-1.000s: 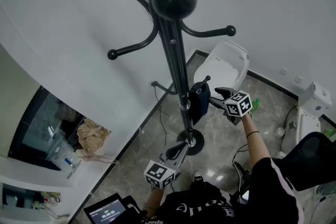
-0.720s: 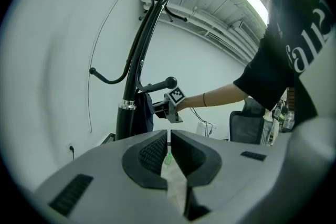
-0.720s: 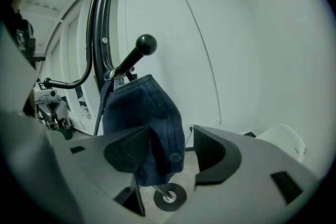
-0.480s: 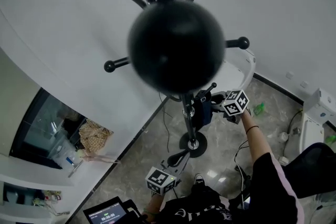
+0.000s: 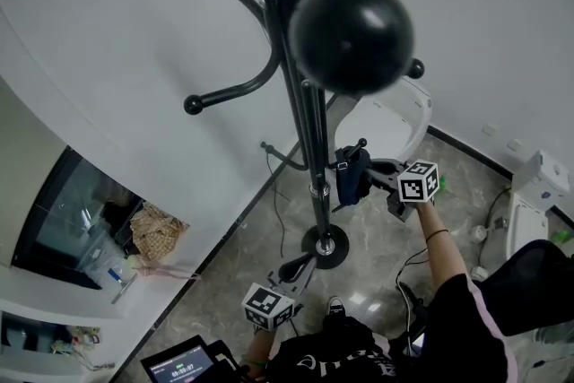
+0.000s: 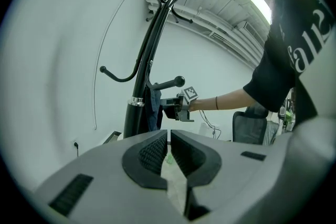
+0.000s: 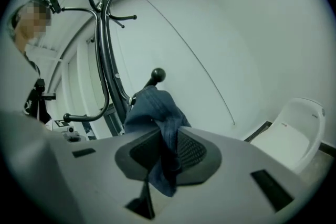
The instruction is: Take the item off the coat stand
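A black coat stand (image 5: 309, 148) rises from a round base (image 5: 325, 245). A dark blue cloth item (image 5: 348, 178) hangs low on it from a knobbed peg (image 7: 157, 75). My right gripper (image 5: 363, 173) reaches in from the right. Its jaws are closing, and the blue cloth (image 7: 155, 107) is pinched between the pads, with a fold hanging down through the right gripper (image 7: 169, 152). My left gripper (image 5: 300, 263) stays low near the base with its jaws together and nothing in them. The left gripper view shows this left gripper (image 6: 169, 139) below the blue item (image 6: 153, 110).
A white plastic seat (image 5: 386, 112) stands against the wall behind the stand. A black office chair (image 5: 529, 274) is at the right. A cable runs over the stone floor near the base. A tablet screen (image 5: 184, 361) sits at the bottom left.
My right gripper's jaws have come in onto the blue cloth. The head camera has shifted, so the stand's top ball looks bigger. The left gripper has hardly moved.
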`<state>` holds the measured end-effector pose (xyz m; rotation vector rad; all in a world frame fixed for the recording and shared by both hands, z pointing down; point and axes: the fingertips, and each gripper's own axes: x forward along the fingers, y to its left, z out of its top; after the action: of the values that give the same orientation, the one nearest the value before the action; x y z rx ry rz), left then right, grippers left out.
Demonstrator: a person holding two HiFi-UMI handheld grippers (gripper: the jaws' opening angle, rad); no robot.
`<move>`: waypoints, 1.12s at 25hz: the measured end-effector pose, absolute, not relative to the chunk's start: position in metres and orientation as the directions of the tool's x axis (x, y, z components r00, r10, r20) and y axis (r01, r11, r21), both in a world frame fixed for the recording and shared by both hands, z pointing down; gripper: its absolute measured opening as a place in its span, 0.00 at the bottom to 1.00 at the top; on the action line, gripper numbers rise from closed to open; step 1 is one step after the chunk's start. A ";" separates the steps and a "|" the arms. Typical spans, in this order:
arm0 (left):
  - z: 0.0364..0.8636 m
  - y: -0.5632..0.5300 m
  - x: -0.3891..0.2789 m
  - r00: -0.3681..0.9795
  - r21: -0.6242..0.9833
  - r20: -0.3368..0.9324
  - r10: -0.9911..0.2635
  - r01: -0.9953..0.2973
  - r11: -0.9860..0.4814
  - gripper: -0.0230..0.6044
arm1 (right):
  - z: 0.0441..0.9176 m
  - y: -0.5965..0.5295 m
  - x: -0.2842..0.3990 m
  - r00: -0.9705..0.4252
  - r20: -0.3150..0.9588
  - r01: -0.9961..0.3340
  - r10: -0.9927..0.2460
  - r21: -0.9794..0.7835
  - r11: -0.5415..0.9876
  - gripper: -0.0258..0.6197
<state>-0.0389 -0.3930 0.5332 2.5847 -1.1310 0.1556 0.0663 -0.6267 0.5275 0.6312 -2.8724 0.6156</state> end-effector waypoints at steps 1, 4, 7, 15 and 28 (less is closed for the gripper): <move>0.533 -0.391 -0.039 0.684 0.241 0.223 -0.695 -0.730 -0.640 0.05 | 0.524 -0.627 0.071 -0.895 0.207 -0.445 -0.395 -0.358 0.821 0.17; 0.532 -0.385 -0.040 0.687 0.242 0.220 -0.693 -0.726 -0.643 0.05 | 0.513 -0.628 0.087 -0.867 0.169 -0.496 -0.468 -0.376 0.783 0.16; 0.529 -0.381 -0.046 0.681 0.239 0.214 -0.700 -0.731 -0.639 0.05 | 0.501 -0.632 0.103 -0.834 0.118 -0.534 -0.539 -0.419 0.734 0.15; 0.527 -0.369 -0.067 0.652 0.235 0.216 -0.727 -0.757 -0.609 0.05 | 0.493 -0.643 0.125 -0.741 0.110 -0.617 -0.662 -0.500 0.607 0.15; 0.527 -0.356 -0.088 0.604 0.228 0.231 -0.763 -0.796 -0.561 0.05 | 0.457 -0.661 0.127 -0.713 -0.008 -0.585 -0.701 -0.545 0.601 0.14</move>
<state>-0.0885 -0.3560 0.5270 2.5250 -1.2659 0.1510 0.1273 -0.6607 0.4566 1.2265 -3.0053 0.8850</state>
